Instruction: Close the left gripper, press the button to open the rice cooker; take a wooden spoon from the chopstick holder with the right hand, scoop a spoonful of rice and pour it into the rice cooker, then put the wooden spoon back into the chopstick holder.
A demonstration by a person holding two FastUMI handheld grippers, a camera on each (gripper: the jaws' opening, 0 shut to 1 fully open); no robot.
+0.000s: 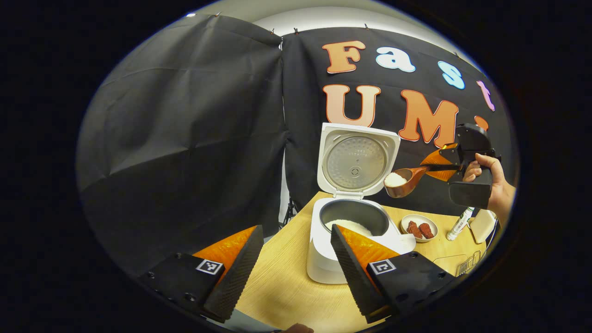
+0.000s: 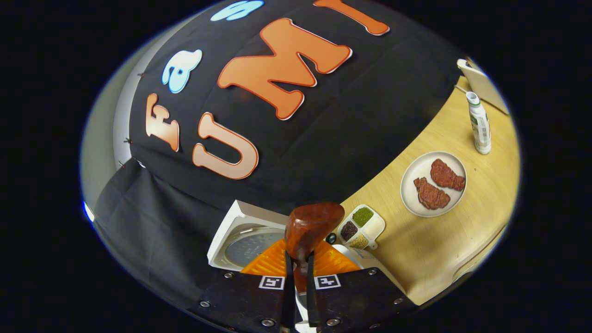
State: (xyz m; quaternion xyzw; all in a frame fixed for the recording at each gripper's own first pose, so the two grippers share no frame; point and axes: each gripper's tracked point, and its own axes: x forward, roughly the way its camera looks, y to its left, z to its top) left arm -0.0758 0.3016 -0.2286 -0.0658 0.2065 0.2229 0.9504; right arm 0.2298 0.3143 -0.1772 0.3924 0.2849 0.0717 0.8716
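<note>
The right gripper point(image 2: 297, 277) is clamping its fingers on the wooden spoon point(image 1: 404, 181), holding its rice-filled bowl above the open rice cooker point(image 1: 344, 231) on the desk point(image 1: 286, 286). The left gripper point(image 1: 290, 273) is hovering nearby, fingers wide apart, gripping nothing.
</note>
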